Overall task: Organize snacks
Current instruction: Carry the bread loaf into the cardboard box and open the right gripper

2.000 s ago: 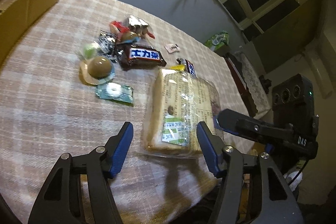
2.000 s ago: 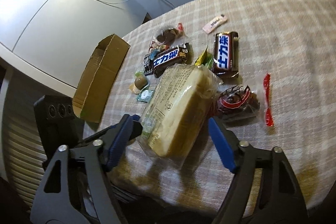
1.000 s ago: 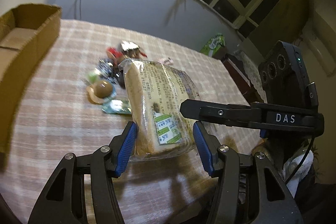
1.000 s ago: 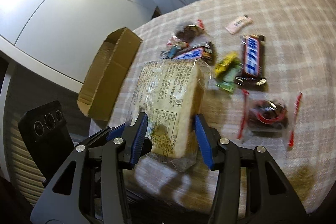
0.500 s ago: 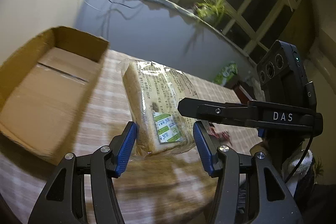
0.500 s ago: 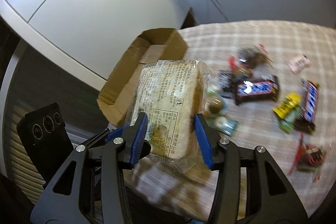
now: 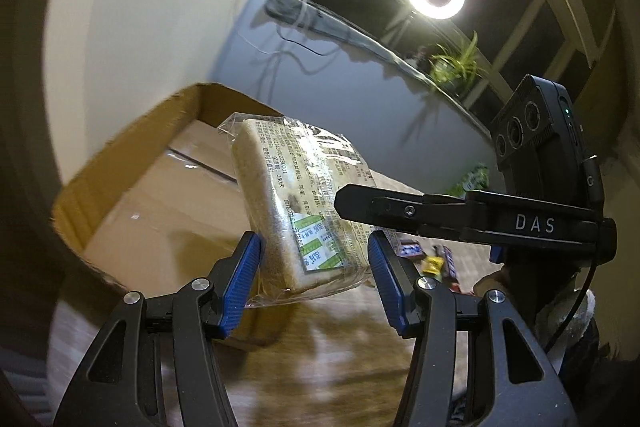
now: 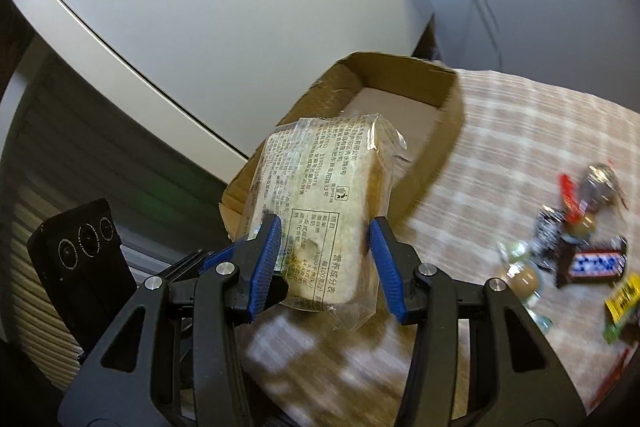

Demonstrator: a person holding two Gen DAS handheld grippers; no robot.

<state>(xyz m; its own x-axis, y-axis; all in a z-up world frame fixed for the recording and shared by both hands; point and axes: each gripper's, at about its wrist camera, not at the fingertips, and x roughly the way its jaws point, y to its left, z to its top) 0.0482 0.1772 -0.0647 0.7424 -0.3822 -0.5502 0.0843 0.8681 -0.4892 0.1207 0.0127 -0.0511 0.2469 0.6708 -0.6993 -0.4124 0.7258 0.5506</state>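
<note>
Both grippers clamped on the same wrapped bread loaf (image 7: 298, 211), held up in the air, not touching anything else. Left gripper (image 7: 314, 281) pinching the labelled near end between its blue pads (image 7: 240, 279); right gripper (image 8: 324, 263) squeezing that same low end from the other side, pads (image 8: 266, 263) pressed into the plastic wrap. Long axis of the loaf running up and away from both tools, far end tipped toward the cardboard box (image 7: 160, 211).

Key thing for the next move: box open and lying straight ahead and below the loaf, sitting at the table edge next to the white cabinet (image 8: 224, 11). In the right wrist view the loaf overlaps the near wall of the box (image 8: 404, 99), so probably not fully over the opening yet, looks like a bit more forward travel before lowering. Neither gripper clearly closer to the box, both on the same end.

Rest of the snacks, Snickers bar (image 8: 592, 263) and small candies (image 8: 576, 211), well apart over on the plaid tablecloth (image 8: 520, 147), off to the right side. Loose wrap tail hanging under the loaf, might snag the box wall on the way in.
</note>
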